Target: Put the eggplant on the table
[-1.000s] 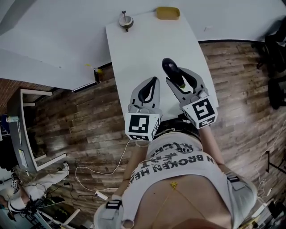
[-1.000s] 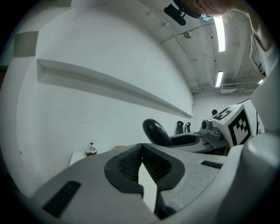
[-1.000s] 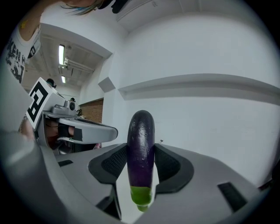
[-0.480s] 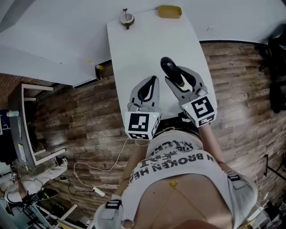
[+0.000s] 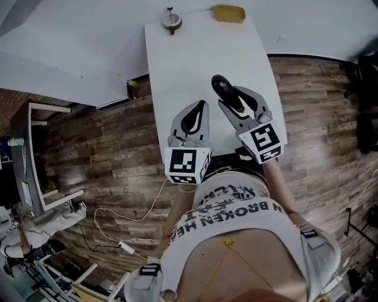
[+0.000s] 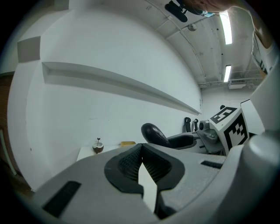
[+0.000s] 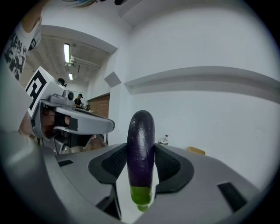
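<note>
Right gripper [image 7: 141, 162] clamped on eggplant [image 7: 141, 131]: purple end past tips, green stem end back toward gripper body, over white table [image 5: 195, 53]. Left gripper [image 6: 141, 148] just left, jaws together, empty. Far beyond tips: small round object [image 5: 171, 20], yellow pad [image 5: 229, 13], perhaps sponge.

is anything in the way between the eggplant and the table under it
Nothing visible. The eggplant is clamped in the right hand-held gripper over a bare stretch of the white table. The left hand-held gripper is beside it, not under it, and the two small items sit at the far end.
</note>
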Action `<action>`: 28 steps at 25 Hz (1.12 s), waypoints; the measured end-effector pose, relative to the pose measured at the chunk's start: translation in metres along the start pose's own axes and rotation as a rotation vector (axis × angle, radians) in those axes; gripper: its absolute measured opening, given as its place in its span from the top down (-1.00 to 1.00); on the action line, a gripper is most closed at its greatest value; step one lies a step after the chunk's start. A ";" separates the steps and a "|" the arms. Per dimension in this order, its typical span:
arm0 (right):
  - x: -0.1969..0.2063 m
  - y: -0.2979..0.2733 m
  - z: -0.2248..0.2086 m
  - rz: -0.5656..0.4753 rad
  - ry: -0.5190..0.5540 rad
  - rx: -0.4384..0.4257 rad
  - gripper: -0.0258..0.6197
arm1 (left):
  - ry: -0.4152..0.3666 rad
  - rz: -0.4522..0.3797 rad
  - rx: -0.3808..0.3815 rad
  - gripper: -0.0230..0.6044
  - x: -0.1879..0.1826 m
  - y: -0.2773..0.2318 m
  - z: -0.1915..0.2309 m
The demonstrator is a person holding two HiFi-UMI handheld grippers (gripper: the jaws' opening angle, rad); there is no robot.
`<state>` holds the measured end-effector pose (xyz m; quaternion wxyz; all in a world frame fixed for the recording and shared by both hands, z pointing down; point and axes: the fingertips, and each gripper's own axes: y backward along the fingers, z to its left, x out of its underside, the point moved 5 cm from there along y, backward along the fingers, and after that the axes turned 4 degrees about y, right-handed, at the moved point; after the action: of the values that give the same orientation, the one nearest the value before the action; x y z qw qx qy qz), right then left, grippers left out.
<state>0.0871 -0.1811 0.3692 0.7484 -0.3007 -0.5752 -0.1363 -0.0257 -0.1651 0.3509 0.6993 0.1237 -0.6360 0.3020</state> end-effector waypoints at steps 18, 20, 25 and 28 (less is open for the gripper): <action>0.063 -0.039 0.004 0.197 0.068 -0.099 0.32 | 0.025 0.020 -0.056 0.91 0.007 0.004 0.014; 0.071 -0.046 0.005 0.220 0.072 -0.112 0.32 | 0.029 0.025 -0.062 0.91 0.008 0.005 0.017; 0.093 -0.055 0.012 0.276 0.089 -0.148 0.32 | 0.036 0.034 -0.080 0.91 0.014 0.011 0.020; 0.105 -0.062 0.015 0.308 0.092 -0.170 0.32 | 0.044 0.043 -0.097 0.91 0.017 0.013 0.024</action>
<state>0.0729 -0.2059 0.4892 0.7579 -0.4410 -0.4738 -0.0819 -0.0527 -0.1634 0.3680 0.7116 0.0696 -0.6369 0.2884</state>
